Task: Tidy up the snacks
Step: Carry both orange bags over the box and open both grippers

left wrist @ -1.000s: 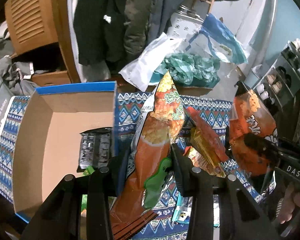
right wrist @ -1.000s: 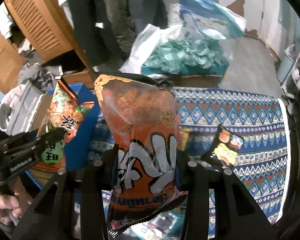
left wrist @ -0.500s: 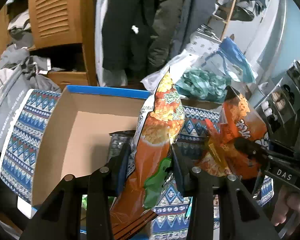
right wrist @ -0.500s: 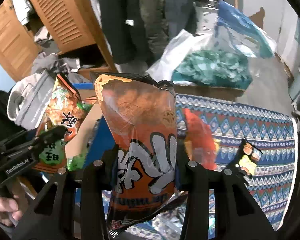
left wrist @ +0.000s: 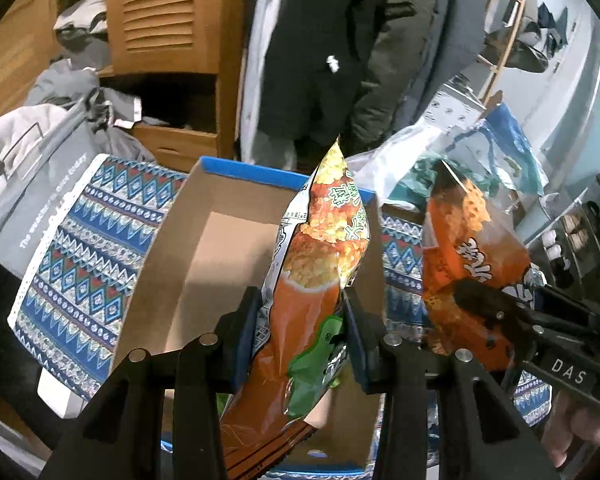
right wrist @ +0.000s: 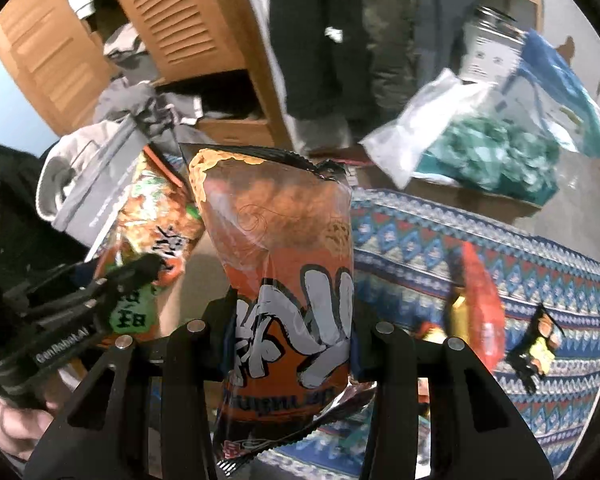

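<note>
Over the cardboard box [left wrist: 204,264] with its blue rim, the left gripper [left wrist: 302,328] pinches an orange-and-green snack bag [left wrist: 320,248] between its pads — the stretch of box floor in view is bare cardboard. Just to its right, the right gripper [right wrist: 290,344] clamps an orange chip bag [right wrist: 276,240]. On the patterned cloth [right wrist: 420,240] lie a red packet [right wrist: 482,304] and a small dark packet [right wrist: 540,340].
</note>
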The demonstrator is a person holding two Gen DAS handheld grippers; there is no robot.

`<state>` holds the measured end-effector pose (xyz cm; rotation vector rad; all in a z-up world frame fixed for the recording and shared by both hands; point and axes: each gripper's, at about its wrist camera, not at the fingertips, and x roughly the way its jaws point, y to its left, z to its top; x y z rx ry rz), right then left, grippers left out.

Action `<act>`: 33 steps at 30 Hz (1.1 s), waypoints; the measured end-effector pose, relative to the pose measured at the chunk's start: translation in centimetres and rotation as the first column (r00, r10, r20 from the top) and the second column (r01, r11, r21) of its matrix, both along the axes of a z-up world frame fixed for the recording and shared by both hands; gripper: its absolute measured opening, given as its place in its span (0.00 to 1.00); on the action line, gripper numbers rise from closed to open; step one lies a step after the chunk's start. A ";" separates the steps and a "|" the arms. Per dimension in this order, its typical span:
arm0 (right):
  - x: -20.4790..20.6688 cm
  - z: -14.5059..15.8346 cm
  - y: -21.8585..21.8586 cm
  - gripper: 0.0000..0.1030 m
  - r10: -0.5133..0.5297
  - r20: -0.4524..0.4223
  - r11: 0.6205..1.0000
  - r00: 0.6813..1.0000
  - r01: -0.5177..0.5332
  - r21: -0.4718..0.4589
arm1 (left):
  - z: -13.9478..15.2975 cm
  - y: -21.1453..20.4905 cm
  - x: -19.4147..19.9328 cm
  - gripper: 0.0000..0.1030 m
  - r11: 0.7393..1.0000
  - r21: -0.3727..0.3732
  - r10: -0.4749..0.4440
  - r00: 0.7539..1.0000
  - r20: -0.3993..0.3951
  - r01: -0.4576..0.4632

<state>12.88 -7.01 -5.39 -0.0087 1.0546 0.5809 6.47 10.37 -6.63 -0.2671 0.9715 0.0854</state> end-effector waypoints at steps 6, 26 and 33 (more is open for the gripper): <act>-0.1 -0.3 3.8 0.40 0.050 -0.021 0.999 0.999 -0.050 0.006 | -0.6 2.2 -0.6 0.39 0.999 0.001 0.041 0.999 -0.012 -0.041; 0.3 -3.3 9.1 0.44 0.101 -0.091 0.994 0.991 -0.104 -0.032 | -4.6 5.9 -0.5 0.40 0.991 -0.018 0.127 0.985 -0.113 -0.129; 0.7 -3.7 8.8 0.55 0.080 -0.113 0.996 0.990 -0.083 -0.020 | -4.6 6.0 -0.6 0.52 0.990 -0.004 0.141 0.983 -0.121 -0.142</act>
